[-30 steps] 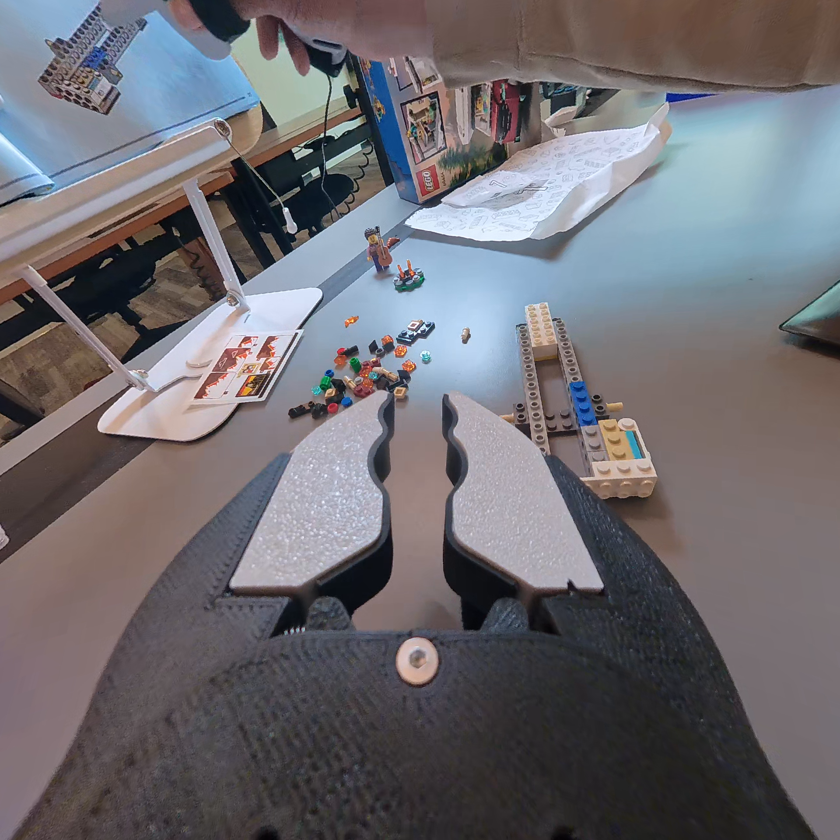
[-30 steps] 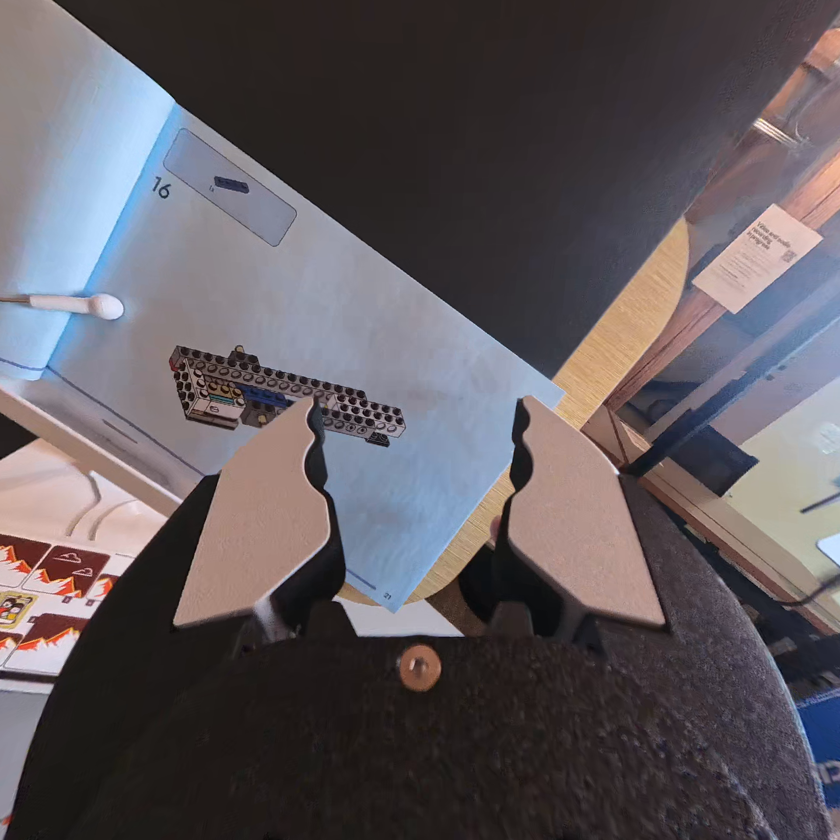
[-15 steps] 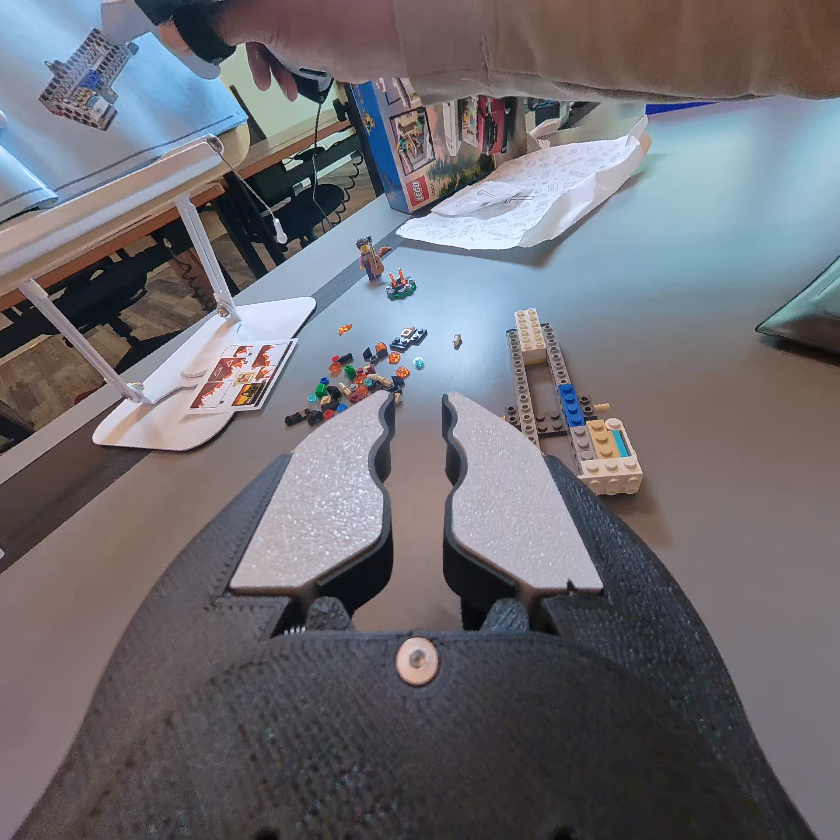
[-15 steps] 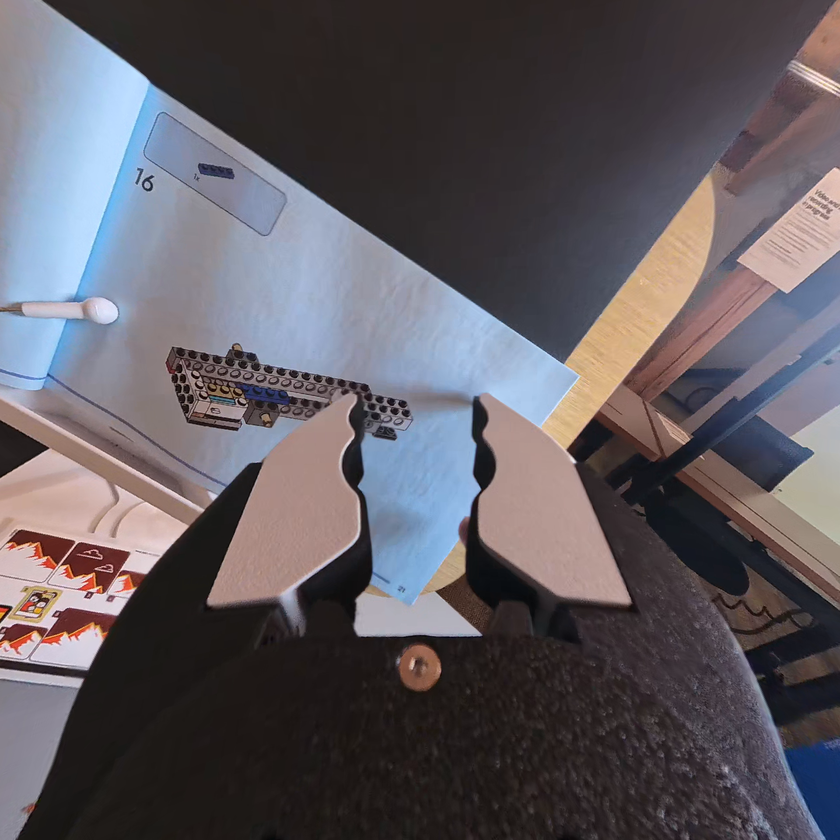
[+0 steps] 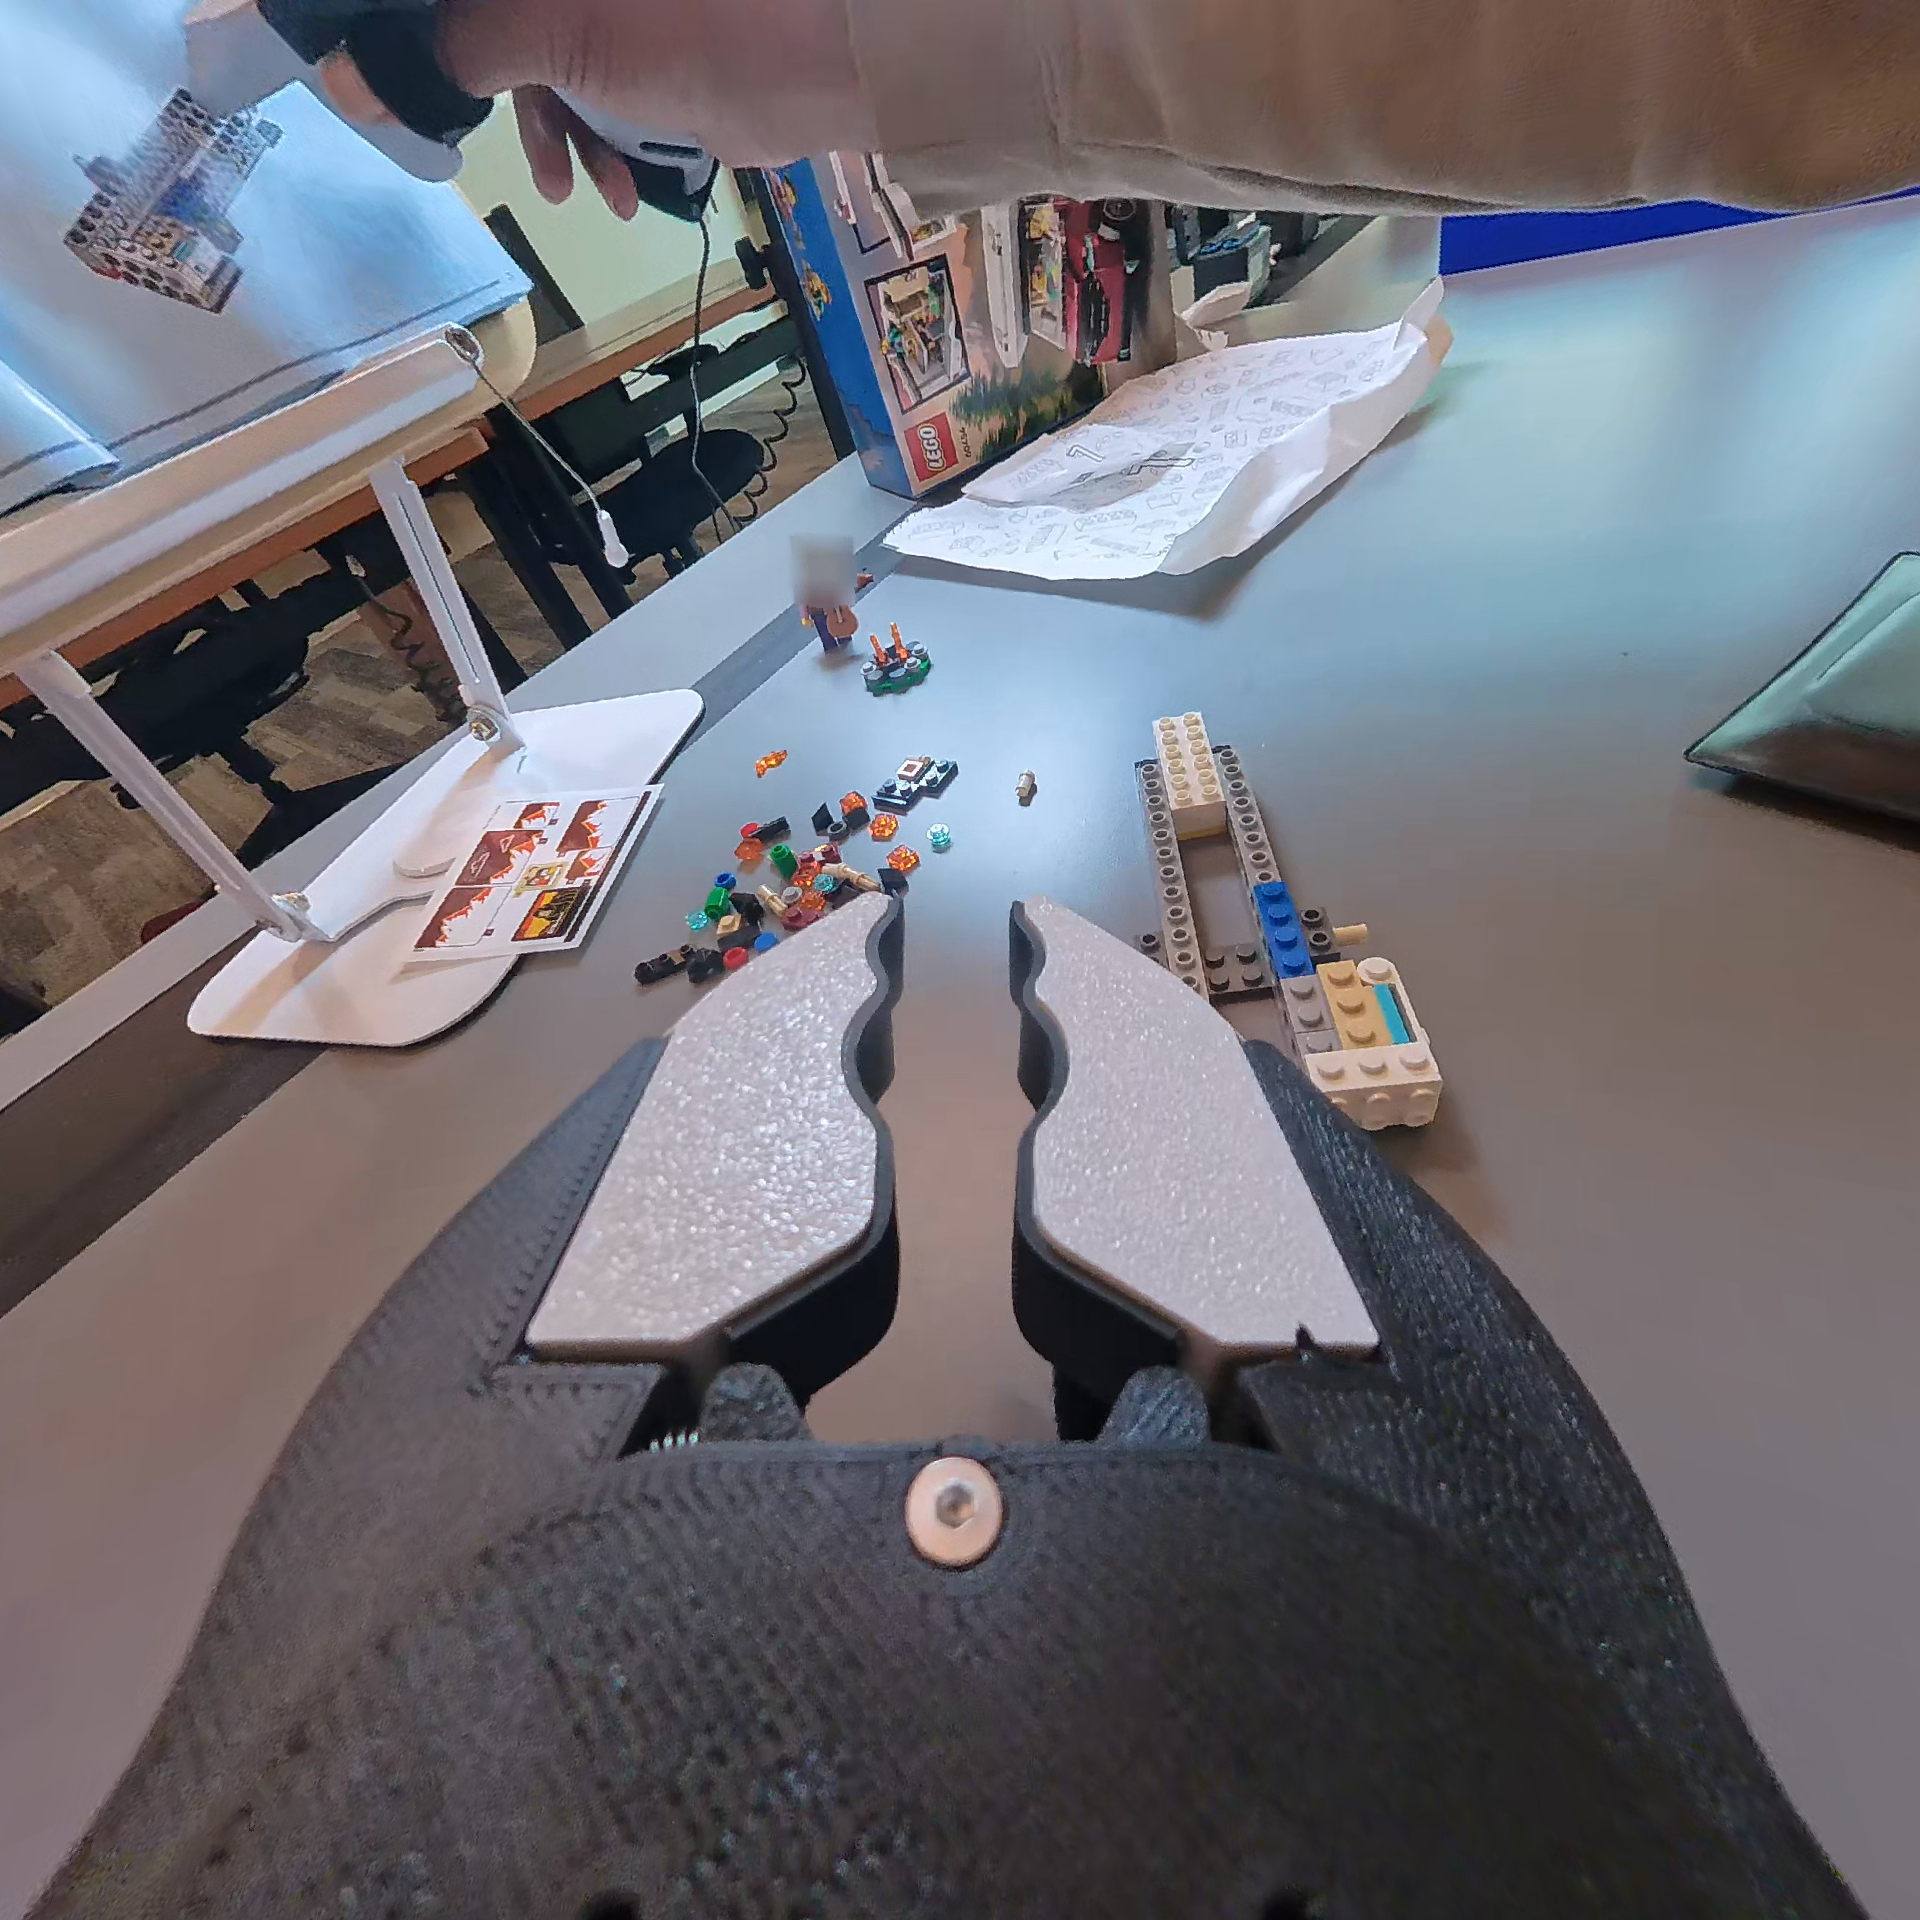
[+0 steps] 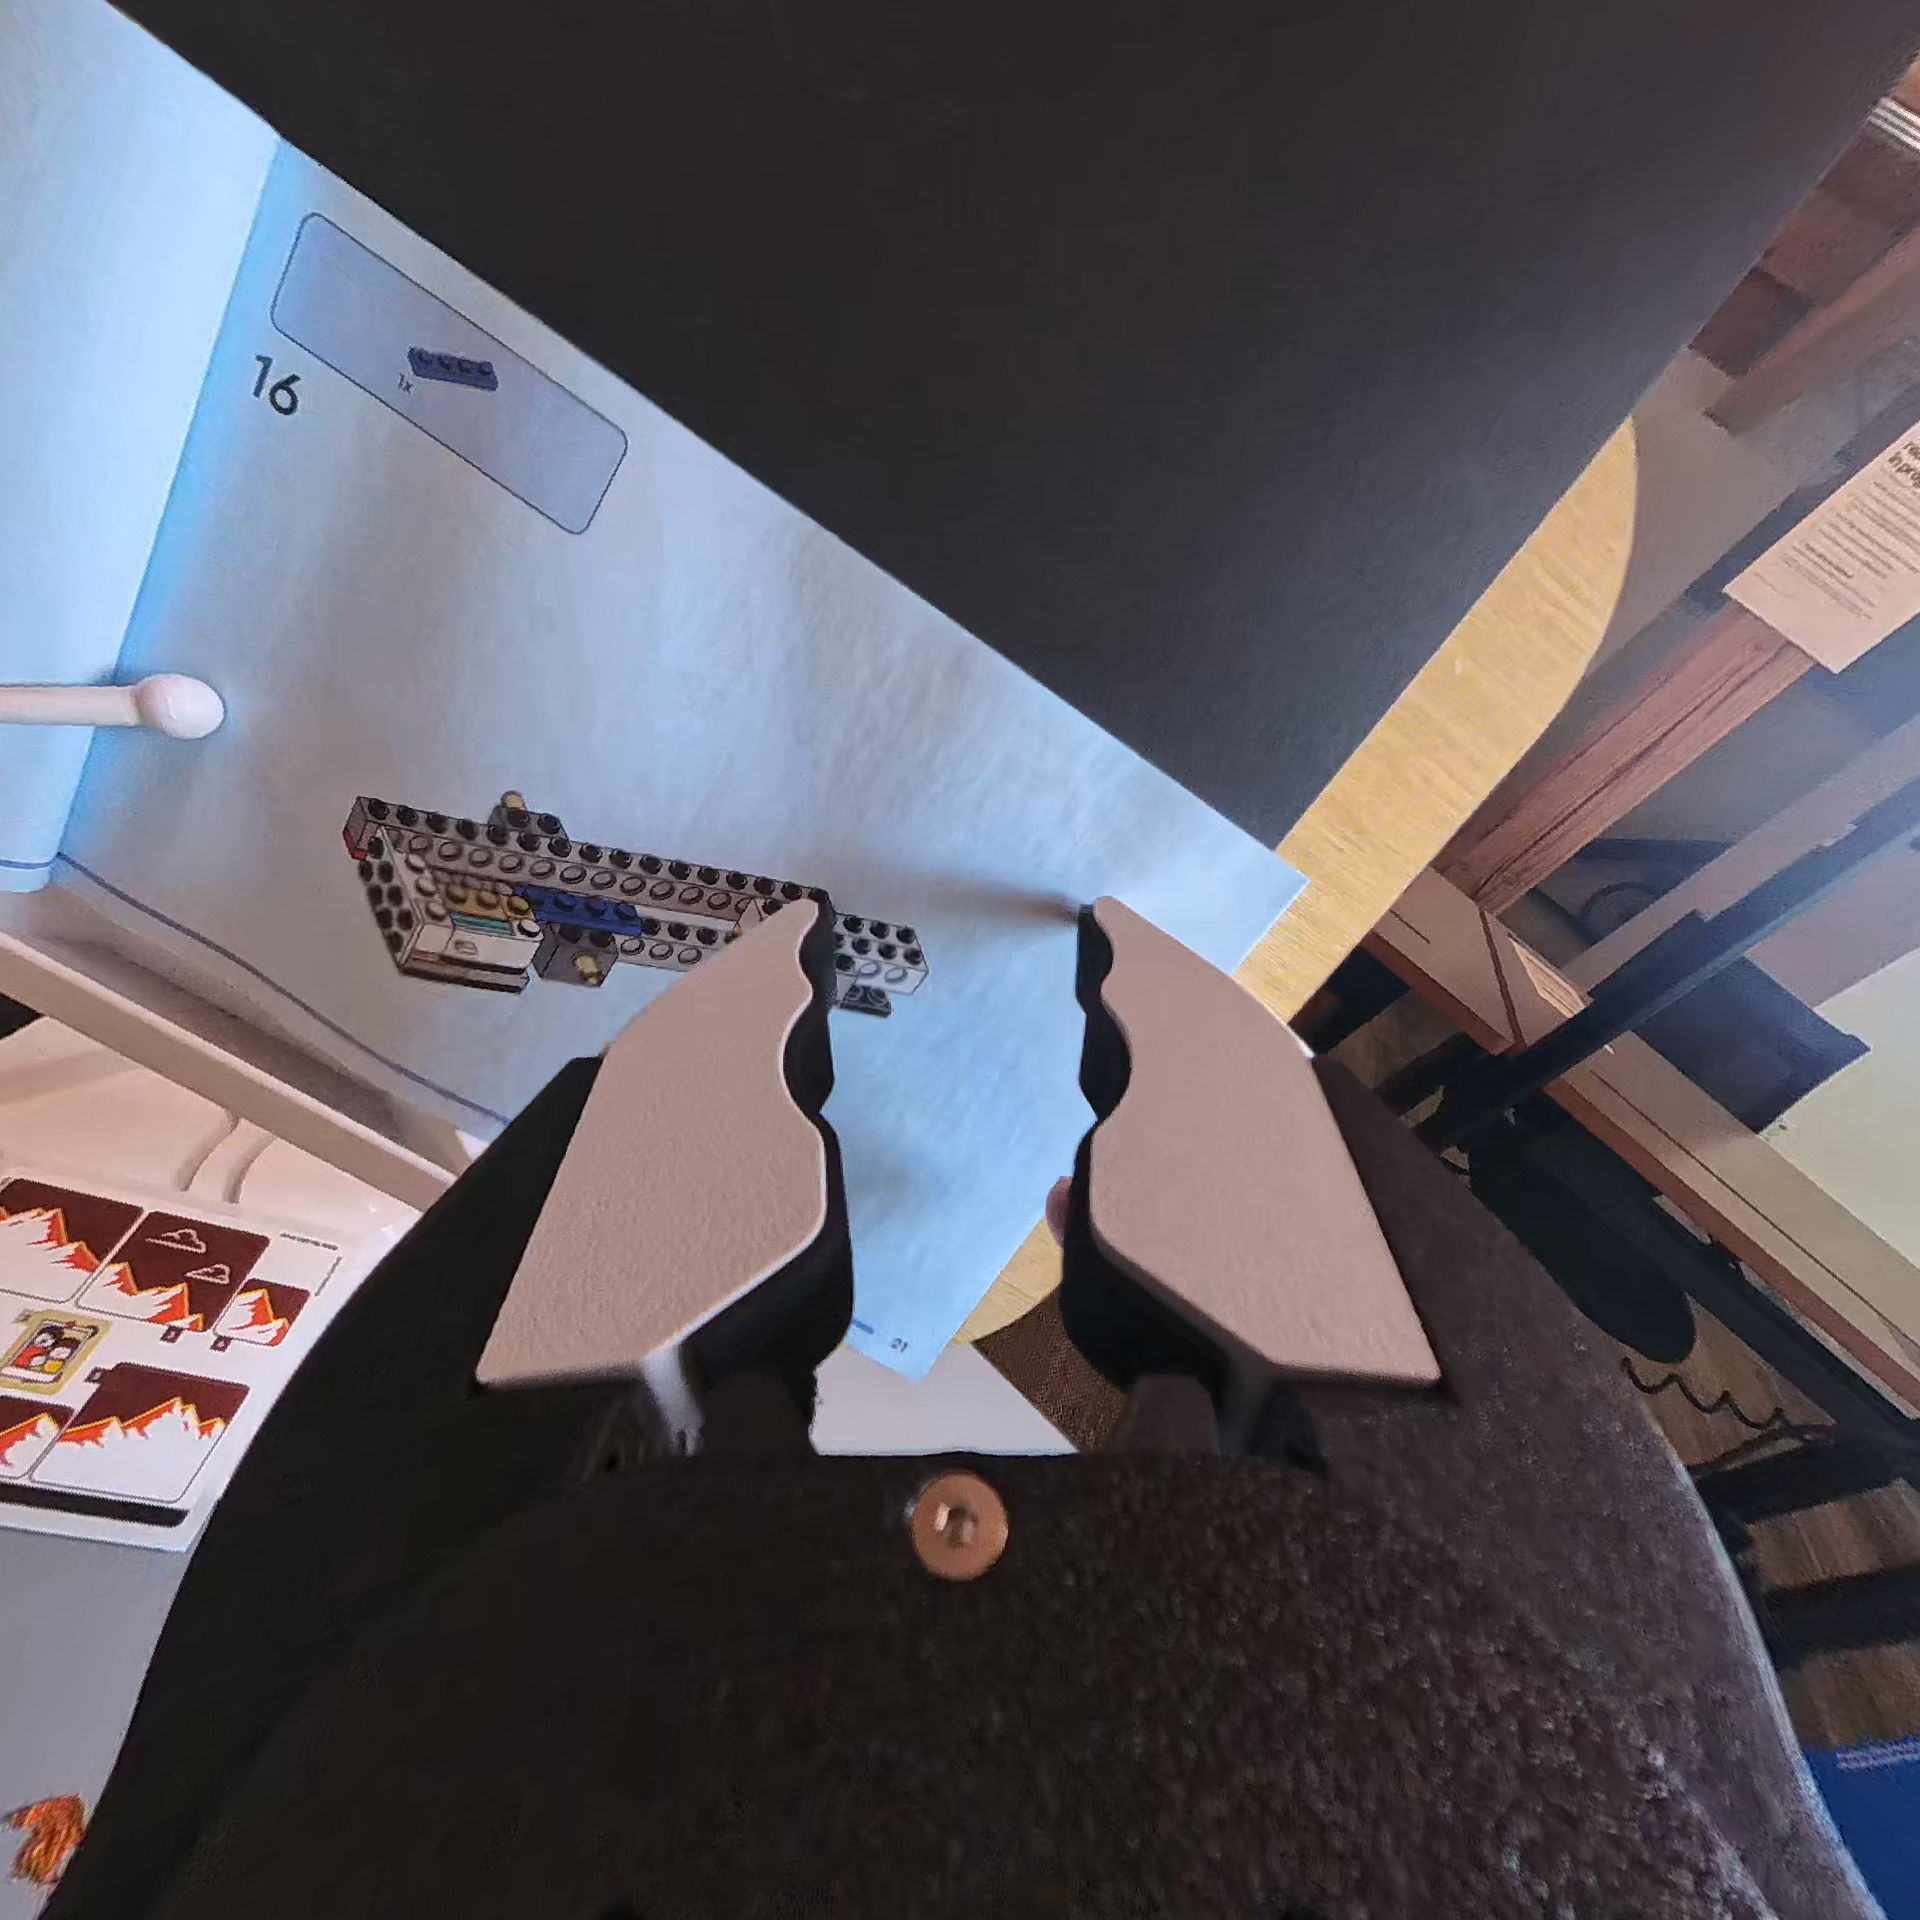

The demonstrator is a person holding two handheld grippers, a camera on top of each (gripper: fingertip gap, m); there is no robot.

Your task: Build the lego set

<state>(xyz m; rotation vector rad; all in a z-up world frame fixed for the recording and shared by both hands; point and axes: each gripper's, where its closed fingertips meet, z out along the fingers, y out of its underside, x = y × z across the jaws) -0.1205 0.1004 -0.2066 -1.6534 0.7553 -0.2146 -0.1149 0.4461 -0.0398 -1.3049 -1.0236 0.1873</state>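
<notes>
A long grey lego frame with white, blue and tan bricks (image 5: 1278,925) lies on the grey table (image 5: 1558,1247), just right of my left gripper (image 5: 956,914). The left gripper hovers low over the table, its jaws a narrow gap apart and empty. A pile of small loose pieces (image 5: 800,883) lies just ahead of its left fingertip. My right gripper (image 6: 951,914) is raised in front of the open instruction booklet (image 6: 623,675), at the page's lower right corner. Its jaws are apart and hold nothing. The booklet also shows in the left wrist view (image 5: 260,260).
A white book stand (image 5: 343,977) holds the booklet; a sticker sheet (image 5: 530,873) lies on its base. A minifigure (image 5: 831,613), a small campfire build (image 5: 896,665), the lego box (image 5: 935,332) and a paper bag (image 5: 1174,468) stand farther back. A sleeved arm (image 5: 1351,94) reaches across above. The grippers' ends are close to 40 cm from one another.
My right gripper's jaws narrowed from wide open to about half that gap, and it moved closer to the page. My left gripper kept its gap and drifted slightly.
</notes>
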